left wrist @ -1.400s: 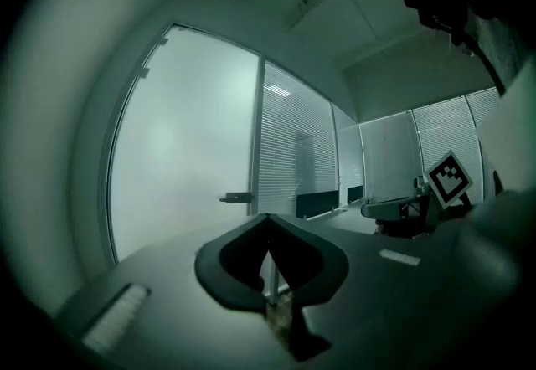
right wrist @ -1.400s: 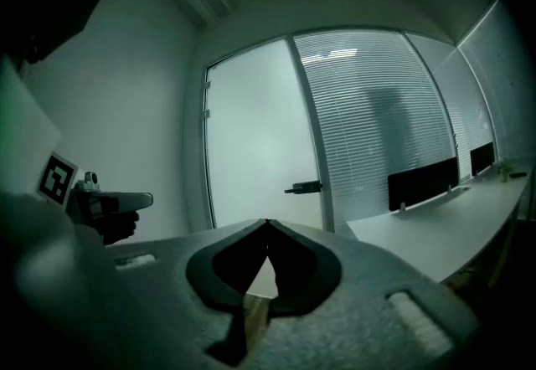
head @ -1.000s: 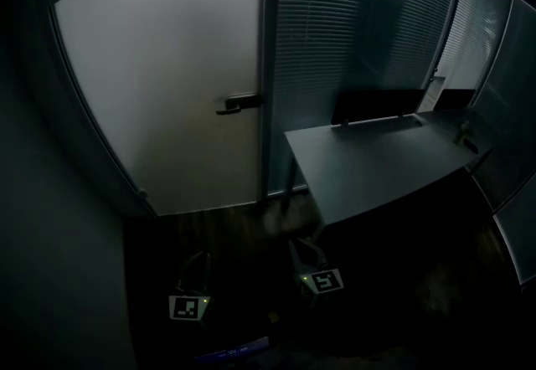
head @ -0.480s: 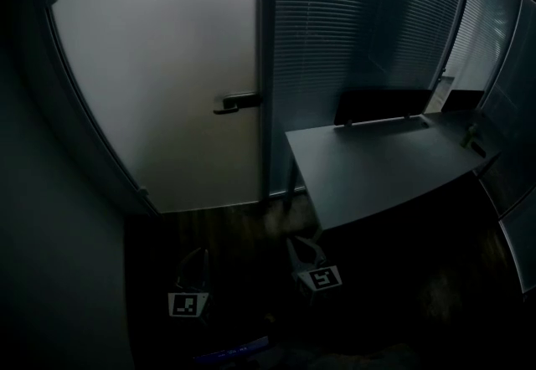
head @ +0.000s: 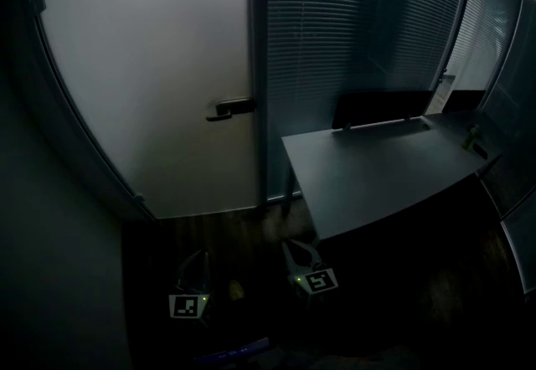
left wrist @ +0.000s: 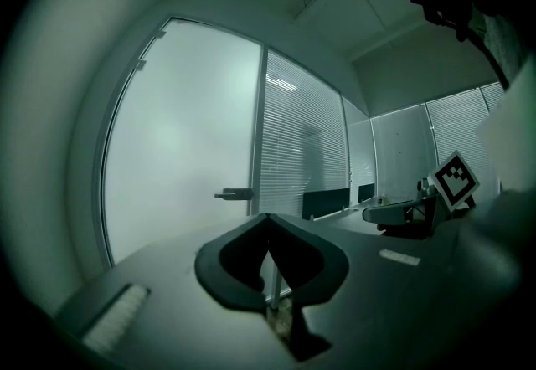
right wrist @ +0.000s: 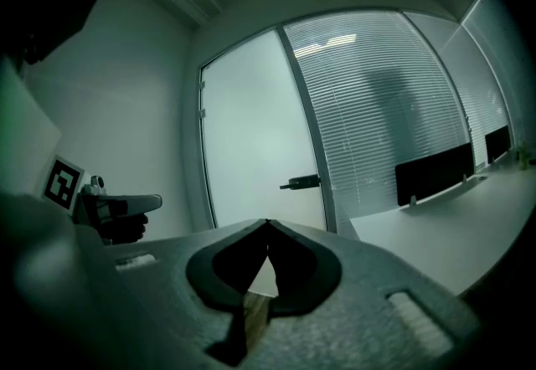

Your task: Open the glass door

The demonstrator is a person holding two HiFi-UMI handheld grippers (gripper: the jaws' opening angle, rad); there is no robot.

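**Glass door shut; both claws closed, low and well short of the handle**

The frosted glass door (head: 151, 67) stands closed in its frame and fills the upper left of the head view. Its dark lever handle (head: 230, 108) sits level at the door's right edge, just beside the post that divides it from a glass wall hung with slatted blinds (head: 360, 33).

Both claws are held low, side by side over the dark wood floor (head: 226, 230). They point roughly level toward the door and are well apart from it. The left claw (left wrist: 268, 218) has its jaws pressed together, tips meeting, and is empty. In the left gripper view the handle shows small, a little up and left of those tips. The right claw (right wrist: 267, 223) is likewise closed tip to tip and holds nothing. In the right gripper view the handle lies up and to the right of its tips. Each claw shows at the edge of the other's view, apart from it.

A grey tabletop (head: 377, 167) stands right of the door against the blinds, with a dark upright panel (head: 381, 106) along its back edge. The right claw sits below its near corner in the head view. A plain grey wall (head: 59, 259) closes the left side.
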